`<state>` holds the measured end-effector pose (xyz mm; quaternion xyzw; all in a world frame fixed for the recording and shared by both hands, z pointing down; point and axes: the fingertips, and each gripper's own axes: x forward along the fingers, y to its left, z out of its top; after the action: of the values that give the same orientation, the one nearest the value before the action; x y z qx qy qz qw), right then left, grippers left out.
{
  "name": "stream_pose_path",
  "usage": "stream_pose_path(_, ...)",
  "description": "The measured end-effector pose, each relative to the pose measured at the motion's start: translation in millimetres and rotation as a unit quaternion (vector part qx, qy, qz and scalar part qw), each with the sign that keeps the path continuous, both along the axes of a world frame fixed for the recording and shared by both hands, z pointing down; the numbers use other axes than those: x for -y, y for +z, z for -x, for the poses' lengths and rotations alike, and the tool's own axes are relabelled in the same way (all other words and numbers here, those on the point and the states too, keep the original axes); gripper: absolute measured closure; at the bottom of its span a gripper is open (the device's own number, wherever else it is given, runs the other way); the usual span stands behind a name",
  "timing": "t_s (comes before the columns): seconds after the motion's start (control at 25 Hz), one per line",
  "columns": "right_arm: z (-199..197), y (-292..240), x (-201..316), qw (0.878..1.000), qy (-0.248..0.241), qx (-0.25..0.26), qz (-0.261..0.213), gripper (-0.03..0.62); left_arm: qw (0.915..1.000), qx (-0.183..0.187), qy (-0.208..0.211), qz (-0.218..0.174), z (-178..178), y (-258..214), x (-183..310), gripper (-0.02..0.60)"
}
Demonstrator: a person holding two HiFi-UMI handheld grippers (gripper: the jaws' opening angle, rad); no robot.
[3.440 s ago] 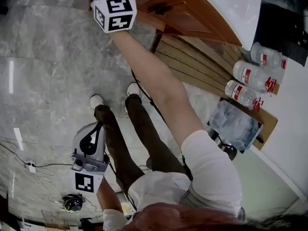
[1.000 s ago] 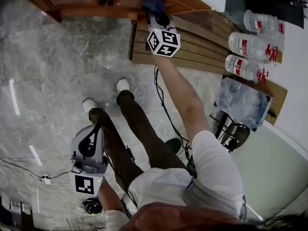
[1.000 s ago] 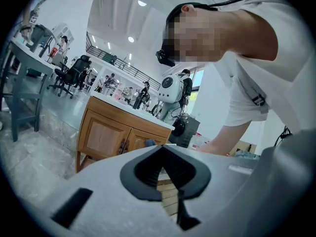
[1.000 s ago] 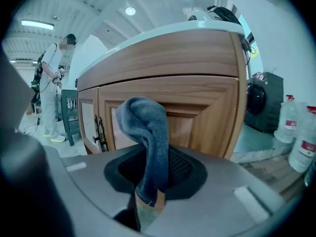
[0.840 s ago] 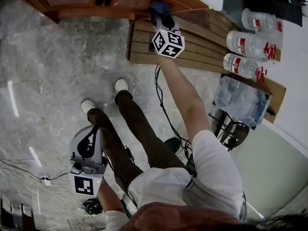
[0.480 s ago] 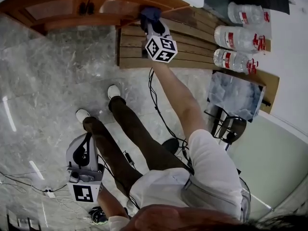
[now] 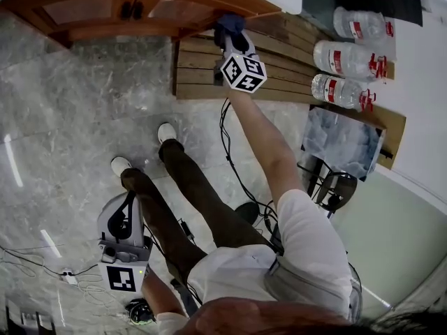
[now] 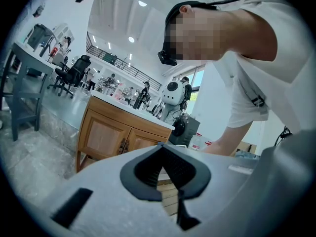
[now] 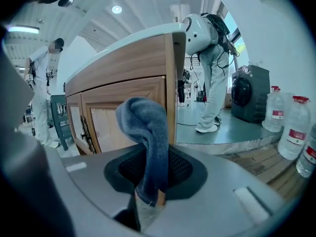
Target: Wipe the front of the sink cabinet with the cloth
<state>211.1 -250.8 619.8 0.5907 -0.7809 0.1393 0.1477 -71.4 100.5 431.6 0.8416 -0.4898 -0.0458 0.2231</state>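
A blue cloth hangs folded from my right gripper, whose jaws are shut on it. In the head view that right gripper holds the cloth up to the right front corner of the wooden sink cabinet. The cabinet's two panelled doors with dark handles fill the right gripper view just behind the cloth. My left gripper hangs low by the person's leg, away from the cabinet; its jaws are shut with nothing between them.
A slatted wooden platform lies beside the cabinet. Three large water bottles stand on it at the right. A black cable runs across the grey marble floor. A black stool stands by the person's right side.
My right gripper came down from the upper cabinet front to its right corner with the cloth, then shifted slightly right along it. The left gripper stayed low.
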Motion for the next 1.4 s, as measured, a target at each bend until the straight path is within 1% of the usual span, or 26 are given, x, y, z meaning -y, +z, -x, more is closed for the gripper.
stream_pose_path(0.16, -1, -4, -7, 1.000, 0.007, 0.001, 0.002, 0.490, 1.0000, -0.005, 0.000, -0.008, -4, -2, 3, 0.583)
stream_pose_path(0.24, 11, 0, -17, 1.000, 0.001, 0.008, 0.009, 0.490, 0.9999, -0.009, 0.001, -0.009, -1, 1, 4, 0.583)
stream_pose_path(0.32, 35, 9, -32, 0.999, -0.025, 0.012, 0.021, 0.490, 0.9999, -0.012, -0.003, -0.011, 3, 3, 6, 0.583)
stream_pose_path(0.4, 68, 18, -46, 0.997, -0.062, 0.015, 0.032, 0.490, 0.9997, -0.018, -0.010, -0.011, 6, 4, 8, 0.583)
stream_pose_path(0.52, 130, 34, -65, 0.992, -0.116, 0.026, 0.049, 0.490, 0.9995, -0.024, -0.017, -0.011, 13, 7, 7, 0.583)
stream_pose_path(0.64, 209, 51, -86, 0.982, -0.169, 0.045, 0.068, 0.490, 0.9993, -0.026, -0.024, -0.008, 22, 14, 4, 0.583)
stream_pose_path(0.72, 266, 60, -100, 0.973, -0.209, 0.056, 0.076, 0.490, 0.9990, -0.029, -0.033, -0.005, 31, 21, 2, 0.583)
stream_pose_path(0.84, 347, 67, -115, 0.956, -0.274, 0.067, 0.078, 0.490, 0.9982, -0.037, -0.046, 0.000, 45, 31, -2, 0.583)
stream_pose_path(0.96, 412, 73, -117, 0.942, -0.321, 0.071, 0.070, 0.490, 0.9967, -0.050, -0.064, 0.004, 62, 36, -8, 0.583)
stream_pose_path(1.04, 446, 79, -108, 0.938, -0.334, 0.067, 0.061, 0.490, 0.9960, -0.047, -0.075, 0.010, 76, 40, -16, 0.583)
stream_pose_path(1.12, 476, 84, -95, 0.937, -0.339, 0.061, 0.052, 0.490, 0.9950, -0.041, -0.089, 0.021, 92, 47, -26, 0.583)
stream_pose_path(1.24, 509, 94, -72, 0.943, -0.326, 0.053, 0.045, 0.490, 0.9927, -0.033, -0.110, 0.037, 119, 57, -42, 0.583)
stream_pose_path(1.4, 531, 105, -37, 0.952, -0.302, 0.036, 0.039, 0.490, 0.9902, -0.024, -0.129, 0.046, 144, 64, -55, 0.583)
